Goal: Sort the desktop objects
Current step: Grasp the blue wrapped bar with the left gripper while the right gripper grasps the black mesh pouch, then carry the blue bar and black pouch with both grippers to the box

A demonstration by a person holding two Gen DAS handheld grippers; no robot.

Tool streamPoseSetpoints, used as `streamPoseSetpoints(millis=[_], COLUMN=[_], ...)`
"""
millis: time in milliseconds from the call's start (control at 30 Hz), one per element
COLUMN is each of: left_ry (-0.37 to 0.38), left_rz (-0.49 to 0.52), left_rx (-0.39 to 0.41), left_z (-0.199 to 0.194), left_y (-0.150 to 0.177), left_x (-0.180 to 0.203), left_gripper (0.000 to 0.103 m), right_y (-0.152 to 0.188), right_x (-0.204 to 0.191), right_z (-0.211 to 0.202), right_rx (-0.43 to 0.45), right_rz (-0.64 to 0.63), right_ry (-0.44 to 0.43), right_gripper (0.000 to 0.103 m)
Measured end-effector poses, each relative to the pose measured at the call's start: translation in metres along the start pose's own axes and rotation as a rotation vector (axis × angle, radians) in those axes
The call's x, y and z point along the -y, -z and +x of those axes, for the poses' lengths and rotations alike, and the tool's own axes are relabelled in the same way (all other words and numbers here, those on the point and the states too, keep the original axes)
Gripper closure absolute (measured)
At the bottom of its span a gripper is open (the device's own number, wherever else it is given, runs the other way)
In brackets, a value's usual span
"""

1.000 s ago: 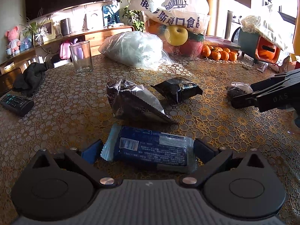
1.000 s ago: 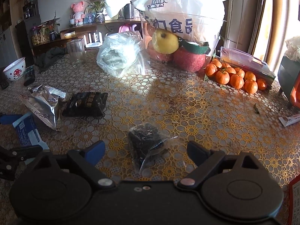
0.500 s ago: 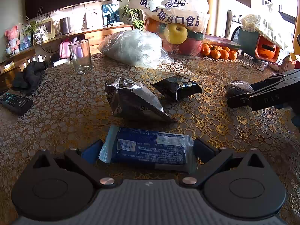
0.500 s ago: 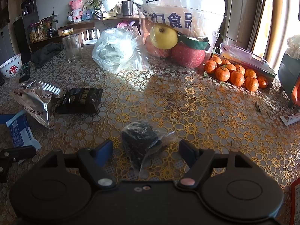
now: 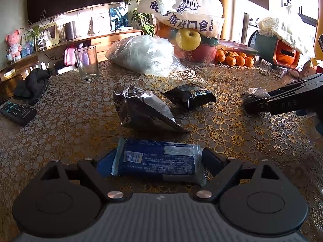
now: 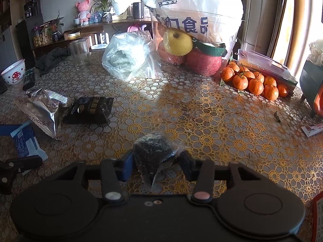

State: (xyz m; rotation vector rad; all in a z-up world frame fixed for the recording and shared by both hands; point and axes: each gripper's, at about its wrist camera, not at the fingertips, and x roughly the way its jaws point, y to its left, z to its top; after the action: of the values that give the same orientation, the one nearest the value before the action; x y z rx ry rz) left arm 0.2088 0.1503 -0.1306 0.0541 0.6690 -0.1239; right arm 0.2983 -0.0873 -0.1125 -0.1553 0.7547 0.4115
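A blue snack packet (image 5: 161, 161) lies flat on the patterned table, crosswise between the fingers of my left gripper (image 5: 157, 157). Its jaws are closing and the pads stand at the wrapper's ends without squeezing it. My right gripper (image 6: 157, 165) is closing around a small dark lump in clear film (image 6: 151, 151). The left pad touches it and the right pad meets only the loose film. In the left wrist view the right gripper (image 5: 282, 102) reaches in from the right. A silver snack bag (image 5: 141, 111) and a black packet (image 5: 189, 96) lie between the grippers.
At the back stand an empty glass (image 5: 86, 62), a clear plastic bag (image 5: 143, 54), a white bag over fruit (image 5: 185, 20) and several mandarins (image 5: 234, 58). A remote (image 5: 18, 113) and dark cloth (image 5: 30, 84) lie far left, near a mushroom bowl (image 6: 13, 74).
The right gripper's jaws have drawn in a lot around the dark wrapped lump. The left jaws have narrowed slightly toward the blue packet's ends. Neither hand has shifted.
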Motion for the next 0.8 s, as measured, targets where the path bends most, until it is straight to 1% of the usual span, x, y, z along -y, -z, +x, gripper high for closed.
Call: streamPoseSetpoints(millis=[167, 233, 400, 533, 667, 800], left_ry=[0.006, 0.006, -0.005, -0.015, -0.025, -0.03], left_rz=[0.002, 0.002, -0.004, -0.026, -0.034, -0.039], left_rx=[0.01, 0.011, 0.012, -0.003, -0.021, -0.019], left_z=[-0.002, -0.003, -0.004, -0.008, -0.012, -0.021], left_y=[0.001, 0.002, 0.003, 0.003, 0.003, 0.004], left_x=[0.002, 0.003, 0.005, 0.006, 0.009, 0.014], left_gripper=[0.021, 0.022, 0.024, 0.025, 0.025, 0.025], right_y=[0.0, 0.0, -0.001, -0.002, -0.003, -0.003], right_x=[0.001, 0.0, -0.002, -0.003, -0.003, -0.004], right_z=[-0.002, -0.004, -0.01, -0.017, -0.027, -0.039], right_rx=[0.0, 0.004, 0.015, 0.021, 0.031, 0.045], right_rz=[0.009, 0.007, -0.001, 0.0, 0.001, 0.004], right_ry=[-0.004, -0.004, -0.002, -0.006, -0.01, -0.017], right_gripper=[0.062, 0.063, 0.065, 0.065, 0.065, 0.065])
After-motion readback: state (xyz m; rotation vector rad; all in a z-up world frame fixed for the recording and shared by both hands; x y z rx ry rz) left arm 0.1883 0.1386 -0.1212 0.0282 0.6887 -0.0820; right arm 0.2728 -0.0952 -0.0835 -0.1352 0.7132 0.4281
